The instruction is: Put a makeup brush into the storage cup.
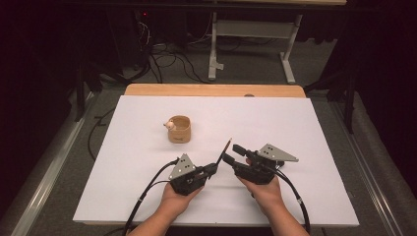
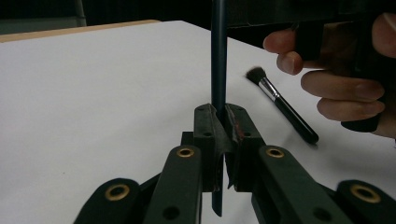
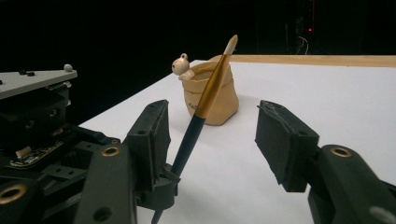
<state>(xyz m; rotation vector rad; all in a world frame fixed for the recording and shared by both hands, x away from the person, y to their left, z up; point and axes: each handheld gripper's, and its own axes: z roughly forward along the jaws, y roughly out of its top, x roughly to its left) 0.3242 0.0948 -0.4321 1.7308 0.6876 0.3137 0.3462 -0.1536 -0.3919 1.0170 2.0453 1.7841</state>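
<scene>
Left gripper [image 1: 214, 168] clamps brush [image 1: 224, 150] — right gripper [image 1: 231, 153] beside; apart.

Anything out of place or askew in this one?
A makeup brush lies loose on the table, apart from the cup. The left gripper holds a paintbrush tilted; nothing looks spilled or damaged.

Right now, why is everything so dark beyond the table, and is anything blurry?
High view: light falls on the white table, the room behind is dim. Left gripper view: the black makeup brush looks soft. Right gripper view: black backdrop, the thin brush and the tan pot are fairly sharp.
</scene>
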